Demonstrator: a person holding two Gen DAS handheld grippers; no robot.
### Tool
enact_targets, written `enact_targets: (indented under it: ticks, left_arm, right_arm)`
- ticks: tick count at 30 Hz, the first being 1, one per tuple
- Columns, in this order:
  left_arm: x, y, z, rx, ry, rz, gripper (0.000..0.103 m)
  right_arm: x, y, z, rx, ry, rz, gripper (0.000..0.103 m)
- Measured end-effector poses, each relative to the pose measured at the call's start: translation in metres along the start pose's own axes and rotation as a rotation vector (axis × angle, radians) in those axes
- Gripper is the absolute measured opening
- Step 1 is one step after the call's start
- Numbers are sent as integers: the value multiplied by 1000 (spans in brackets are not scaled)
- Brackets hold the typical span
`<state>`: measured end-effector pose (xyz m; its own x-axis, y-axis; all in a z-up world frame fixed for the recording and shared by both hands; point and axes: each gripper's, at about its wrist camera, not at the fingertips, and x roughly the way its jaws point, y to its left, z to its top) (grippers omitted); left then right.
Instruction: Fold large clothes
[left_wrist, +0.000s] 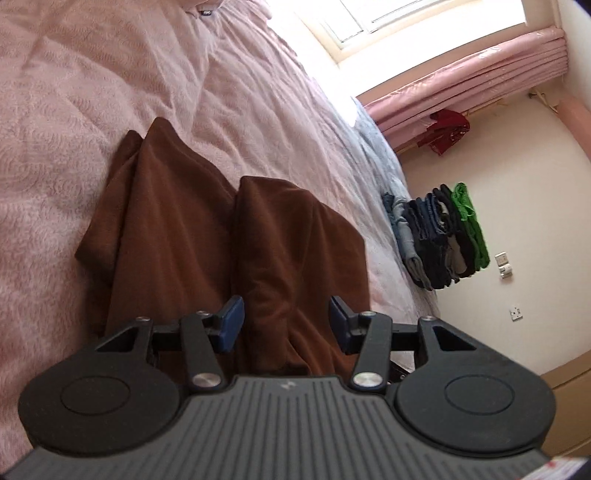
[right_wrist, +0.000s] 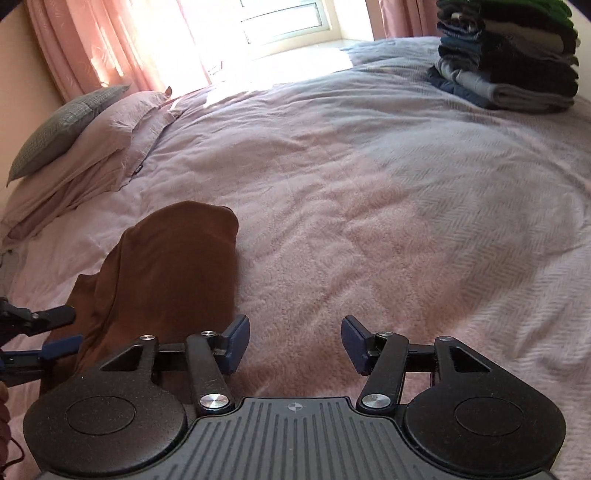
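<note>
While the brown garment lies in loose folds on the near part of the pink bedspread, the left gripper has its blue pads on either side of a ridge of that cloth; whether they pinch it is hard to judge. Just right of the garment, the right gripper hangs over bare bedspread, jaws spread wide and empty. A stack of folded clothes sits at the far right corner.
</note>
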<state>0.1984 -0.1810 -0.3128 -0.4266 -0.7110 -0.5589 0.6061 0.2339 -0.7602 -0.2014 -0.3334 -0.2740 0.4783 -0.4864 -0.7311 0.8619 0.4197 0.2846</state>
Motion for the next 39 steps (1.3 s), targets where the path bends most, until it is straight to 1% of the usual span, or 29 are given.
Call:
enact_targets:
  ticks: [3, 6, 8, 10, 11, 12, 14, 15, 16, 18, 21, 23, 25, 28, 30, 32, 34, 36, 37, 39]
  left_arm:
    - [21, 6, 8, -6, 31, 43, 44]
    - [32, 7, 9, 14, 37, 55, 44]
    - [37, 8, 8, 7, 35, 27, 44]
    - [44, 10, 9, -5, 39, 4, 41]
    - [47, 10, 9, -1, 40, -3, 38]
    - [47, 8, 9, 10, 36, -1, 23]
    - [44, 7, 9, 26, 29, -21, 11]
    - [37, 2, 10, 47, 8, -32, 10]
    - [29, -3, 12, 82, -13, -30, 10]
    - [6, -15, 15, 152, -75, -32, 10]
    - [-24, -17, 23, 196, -133, -15, 10]
    - [-32, -7, 26, 191, -145, 26, 10]
    - [-35, 11, 29, 146, -135, 66, 10]
    - [-37, 31, 25, 122, -135, 91, 10]
    - [-36, 46, 25, 105, -132, 96, 10]
    - [-35, 52, 26, 97, -136, 93, 10]
    - [-35, 54, 26, 110, -142, 101, 11]
    - [-33, 56, 23, 130, -139, 128, 14]
    - [-32, 57, 22, 130, -139, 138, 16]
    - [-38, 54, 18, 121, -155, 147, 17]
  right_arm:
    - [18, 1, 4, 21, 21, 31, 53]
    - [35, 6, 6, 16, 23, 31, 53]
    - [43, 9, 8, -1, 17, 18, 53]
    - [47, 9, 9, -2, 18, 11, 53]
    - [49, 10, 10, -6, 19, 6, 53]
    - [51, 11, 11, -12, 18, 0, 53]
    - [51, 16, 13, -34, 16, -17, 52]
    - [50, 21, 14, -52, 12, -22, 51]
    - [50, 27, 16, -75, 5, -24, 49]
    - [49, 42, 20, -125, -8, -30, 48]
    - [51, 71, 22, -221, -39, -26, 47]
    - [56, 89, 20, -276, -35, -35, 48]
    - [61, 103, 16, -325, -34, -42, 47]
    - [68, 117, 7, -404, -61, -70, 47]
    - [74, 120, 2, -427, -71, -82, 48]
    - [77, 119, 0, -442, -82, -81, 47]
    - [78, 119, -4, -465, -93, -77, 47]
    - [77, 114, -7, -479, -115, -57, 48]
    - [74, 109, -6, -469, -121, -36, 48]
    - [55, 91, -1, -389, -122, -3, 48]
